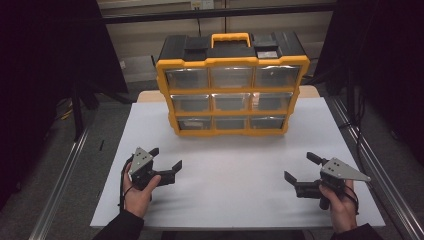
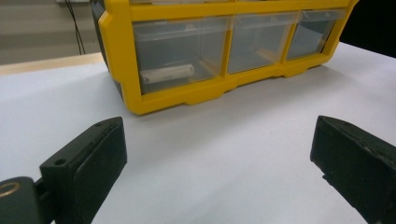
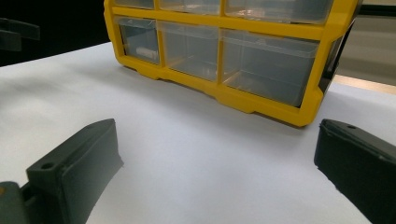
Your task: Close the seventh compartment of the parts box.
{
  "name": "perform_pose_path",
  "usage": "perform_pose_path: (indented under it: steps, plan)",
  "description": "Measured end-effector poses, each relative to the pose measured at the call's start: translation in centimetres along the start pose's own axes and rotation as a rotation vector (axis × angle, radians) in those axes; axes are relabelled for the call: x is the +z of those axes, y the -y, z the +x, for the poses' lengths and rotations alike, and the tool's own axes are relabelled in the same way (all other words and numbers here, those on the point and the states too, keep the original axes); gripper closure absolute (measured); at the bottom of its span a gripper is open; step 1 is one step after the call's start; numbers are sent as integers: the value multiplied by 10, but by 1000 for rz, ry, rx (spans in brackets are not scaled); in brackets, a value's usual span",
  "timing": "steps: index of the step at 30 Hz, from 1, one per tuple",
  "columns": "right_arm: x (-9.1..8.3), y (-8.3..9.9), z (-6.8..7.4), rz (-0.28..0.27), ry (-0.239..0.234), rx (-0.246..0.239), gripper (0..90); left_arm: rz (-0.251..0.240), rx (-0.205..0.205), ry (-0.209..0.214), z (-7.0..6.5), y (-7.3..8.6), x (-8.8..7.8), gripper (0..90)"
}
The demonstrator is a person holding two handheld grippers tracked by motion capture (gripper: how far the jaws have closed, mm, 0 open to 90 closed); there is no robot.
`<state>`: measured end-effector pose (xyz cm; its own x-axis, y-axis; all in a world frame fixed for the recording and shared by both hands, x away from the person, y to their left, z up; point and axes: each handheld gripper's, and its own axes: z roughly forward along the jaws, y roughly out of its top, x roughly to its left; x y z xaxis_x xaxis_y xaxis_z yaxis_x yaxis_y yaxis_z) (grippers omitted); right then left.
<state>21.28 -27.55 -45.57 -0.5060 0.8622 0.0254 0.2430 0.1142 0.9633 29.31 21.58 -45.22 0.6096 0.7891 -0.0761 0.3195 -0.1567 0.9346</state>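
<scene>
Both your left claw (image 1: 166,159) and right claw (image 1: 299,168) are spread and empty, so a careless reach can push the light drawer box (image 1: 231,82) backward on the worktop (image 1: 225,165).

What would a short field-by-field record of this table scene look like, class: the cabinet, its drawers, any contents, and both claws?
cabinet: yellow drawer cabinet, upright at the far side of the white table
drawers: nine clear ones, three rows of three, all shut
contents: white cylinder in the bottom left drawer
left claw: open, holding nothing
right claw: open, holding nothing
</scene>
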Motion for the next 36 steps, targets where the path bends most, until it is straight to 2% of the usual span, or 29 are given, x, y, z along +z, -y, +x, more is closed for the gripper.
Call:
perform_pose_path:
  steps: [4,8,11,14,15,17,22,24,25,30,31,33,34,36]
  plan:
    - [0,0,0,2,0,-1,0,-18,-30,-24,5,2,-7,38]
    - [0,0,0,1,3,0,0,-14,-23,-50,6,5,-15,39]
    - [0,0,0,4,2,1,0,-13,-34,-49,7,7,-19,39]
    - [-1,0,-1,1,7,-1,0,-14,-25,-61,8,7,-23,39]
    - [-1,0,0,1,11,6,0,-7,-9,-64,9,7,-25,39]
    - [-1,0,0,2,12,5,0,-13,-16,-65,8,9,-28,39]
    - [-1,0,-1,5,9,6,0,-11,4,-74,11,11,-35,38]
    - [-1,0,-1,3,9,4,0,0,22,-85,11,12,-38,38]
    - [-1,0,-1,2,10,4,0,-6,12,-83,10,12,-38,38]
    - [-2,1,-2,5,13,5,0,5,26,-82,10,14,-42,38]
    - [-2,1,-2,6,13,6,0,16,32,-97,9,15,-42,38]
    - [-1,1,-2,4,14,8,0,40,36,-84,8,17,-41,38]
    - [-1,1,-2,6,15,12,0,28,-4,-72,9,16,-40,38]
    - [-1,1,-2,9,12,11,0,22,-15,-82,10,16,-39,38]
